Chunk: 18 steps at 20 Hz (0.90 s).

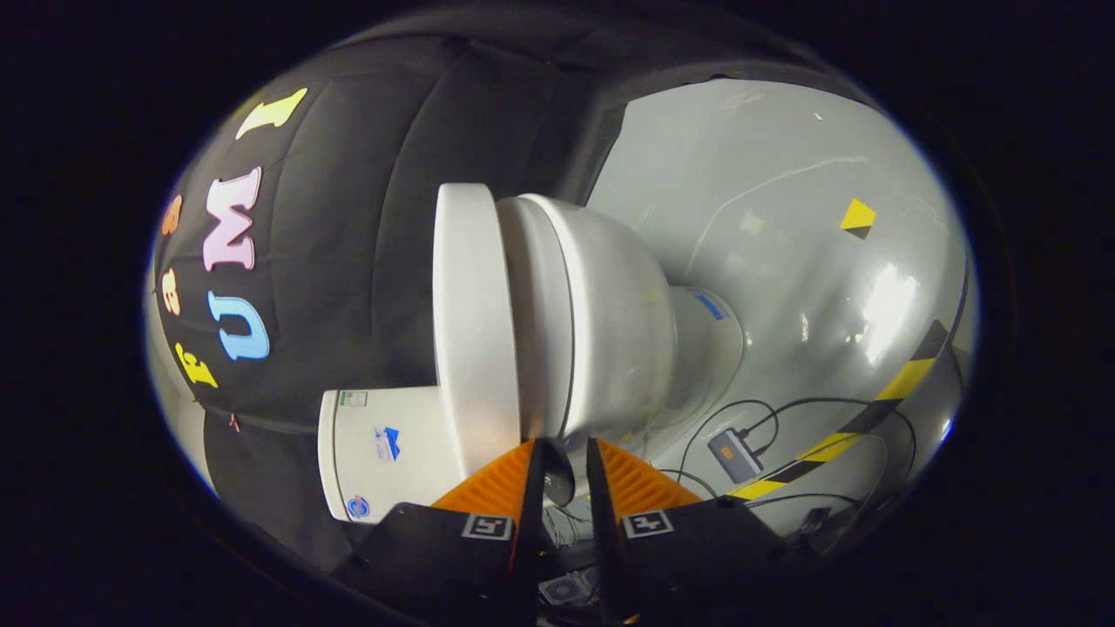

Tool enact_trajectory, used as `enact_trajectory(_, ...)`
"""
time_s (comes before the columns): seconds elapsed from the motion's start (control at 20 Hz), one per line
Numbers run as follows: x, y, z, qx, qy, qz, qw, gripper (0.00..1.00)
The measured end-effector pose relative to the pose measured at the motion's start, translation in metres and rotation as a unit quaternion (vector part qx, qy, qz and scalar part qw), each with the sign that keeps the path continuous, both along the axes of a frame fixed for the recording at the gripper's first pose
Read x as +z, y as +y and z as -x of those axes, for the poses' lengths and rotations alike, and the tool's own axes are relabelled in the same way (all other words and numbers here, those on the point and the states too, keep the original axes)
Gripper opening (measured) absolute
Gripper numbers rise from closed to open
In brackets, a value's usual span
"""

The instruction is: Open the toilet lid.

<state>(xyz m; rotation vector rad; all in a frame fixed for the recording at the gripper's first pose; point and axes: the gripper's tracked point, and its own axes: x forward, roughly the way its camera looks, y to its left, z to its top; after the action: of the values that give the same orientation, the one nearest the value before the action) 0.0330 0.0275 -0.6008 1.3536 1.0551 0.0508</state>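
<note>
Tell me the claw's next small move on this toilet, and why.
Probably ease the claw forward so the lid's edge sits deeper between its fingers, then close. The lid lies shut on the bowl, the view is rolled sideways, and the orange fingers stand narrowly apart just at the seam, pressing on nothing that I can see.

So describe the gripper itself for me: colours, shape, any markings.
The gripper has two thin dark blade-like fingers that run forward side by side with a narrow gap. Each is backed by an orange ribbed wedge. Behind these sit black blocks, each bearing a small square black-and-white tag. The jaws stand nearly closed, tips at the toilet's edge.
</note>
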Motion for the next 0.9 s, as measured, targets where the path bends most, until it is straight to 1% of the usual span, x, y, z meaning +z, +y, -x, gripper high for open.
enact_trajectory(0.05, 0.000, 0.004, 0.001, 0.009, -0.002, -0.001, 1.000, 0.31)
enact_trajectory(0.15, -0.003, 0.010, 0.005, 0.043, -0.017, 0.004, 0.999, 0.31)
enact_trajectory(0.2, 0.006, -0.002, 0.007, 0.051, -0.026, 0.000, 0.998, 0.31)
enact_trajectory(0.25, -0.012, 0.016, -0.013, 0.027, -0.020, -0.001, 0.999, 0.21)
enact_trajectory(0.3, 0.000, 0.008, -0.002, 0.030, -0.021, -0.005, 0.999, 0.12)
enact_trajectory(0.4, 0.002, 0.010, 0.001, 0.027, -0.031, 0.004, 0.999, 0.12)
enact_trajectory(0.5, 0.004, 0.010, 0.000, 0.027, -0.037, 0.029, 0.999, 0.12)
enact_trajectory(0.6, 0.011, 0.012, 0.000, 0.035, -0.039, 0.056, 0.997, 0.12)
enact_trajectory(0.65, 0.012, 0.014, -0.001, 0.045, -0.041, 0.066, 0.996, 0.10)
enact_trajectory(0.7, 0.018, 0.012, -0.001, 0.050, -0.044, 0.069, 0.995, 0.10)
enact_trajectory(0.8, 0.028, 0.012, -0.003, 0.052, -0.041, 0.070, 0.995, 0.10)
enact_trajectory(0.9, 0.036, 0.012, -0.005, 0.056, -0.042, 0.093, 0.993, 0.08)
